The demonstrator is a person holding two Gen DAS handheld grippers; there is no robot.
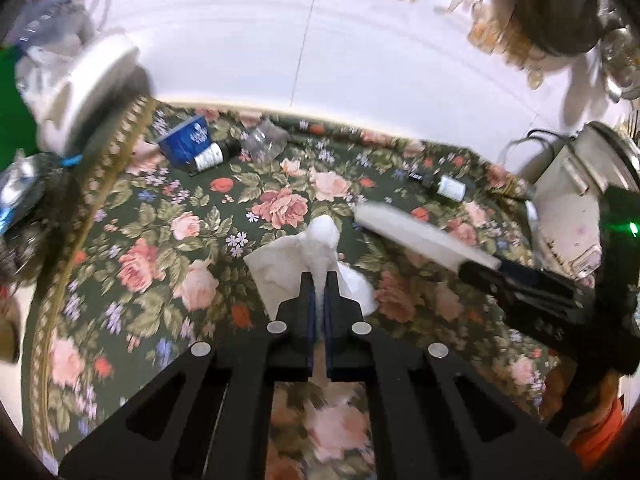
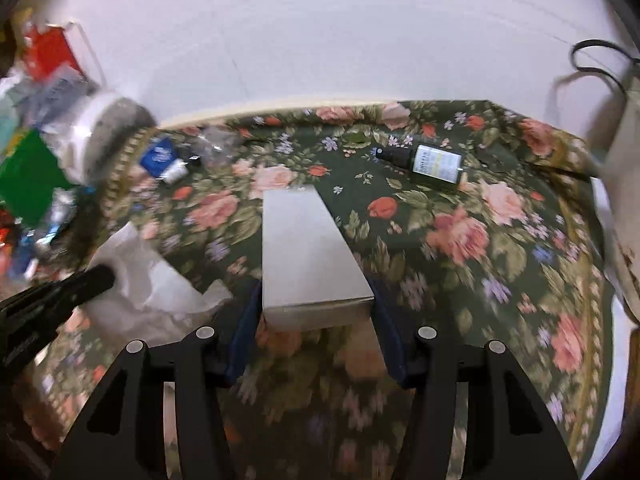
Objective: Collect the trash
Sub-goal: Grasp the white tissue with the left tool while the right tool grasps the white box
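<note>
- My left gripper (image 1: pixel 320 280) is closed on a white crumpled tissue (image 1: pixel 320 244); the paper is pinched between the two pads and its loose part hangs out on both sides, above the flowered tablecloth (image 1: pixel 200 240).
- My right gripper (image 2: pixel 316 300) is clamped on a plain grey-white box (image 2: pixel 304 248); the blue pads (image 2: pixel 246 328) press on its two long sides and the box points away from the camera.
- In the left wrist view I see the same box (image 1: pixel 424 236) held out from the right tool, to the right of the tissue.
- On the cloth near the wall lie a blue carton (image 1: pixel 186 140), a dark bottle with white label (image 1: pixel 210 156) just beside it, and a piece of clear plastic (image 1: pixel 264 140).
- Another dark spray bottle (image 2: pixel 430 162) lies on its side further right, well apart from them.
- At the left edge there is a bin with mixed waste (image 2: pixel 36 92); the picture is blurred there.
</note>
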